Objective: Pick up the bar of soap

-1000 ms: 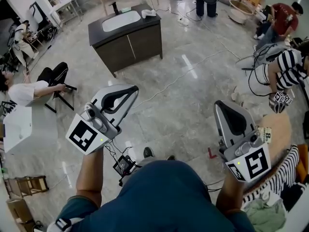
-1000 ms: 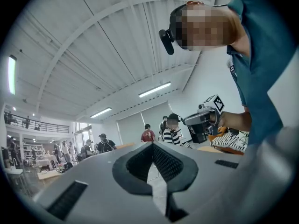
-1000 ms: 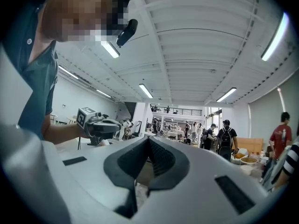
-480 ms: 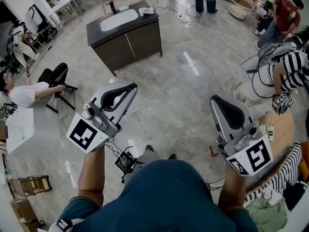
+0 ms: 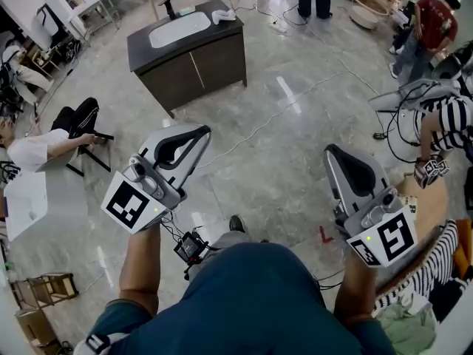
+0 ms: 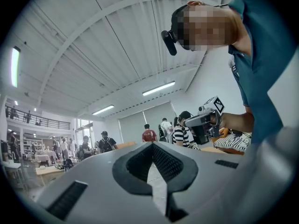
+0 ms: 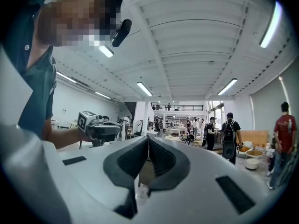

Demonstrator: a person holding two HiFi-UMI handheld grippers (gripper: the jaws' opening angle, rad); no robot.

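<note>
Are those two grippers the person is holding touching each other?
Apart. The head view shows the left gripper and right gripper with floor showing between them.

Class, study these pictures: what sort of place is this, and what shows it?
Probably an indoor workshop hall: a high roof with strip lights, a lone sink cabinet on open polished floor, and cables trailing across it.

From my left gripper (image 5: 201,131) and right gripper (image 5: 333,151) the marble floor (image 5: 288,161) lies open ahead to the dark sink cabinet (image 5: 207,61) at the far left, crossed by a cable (image 5: 255,129). A seated person (image 5: 37,150) closes the left side, and a person in a striped shirt (image 5: 443,117) closes the right.
</note>
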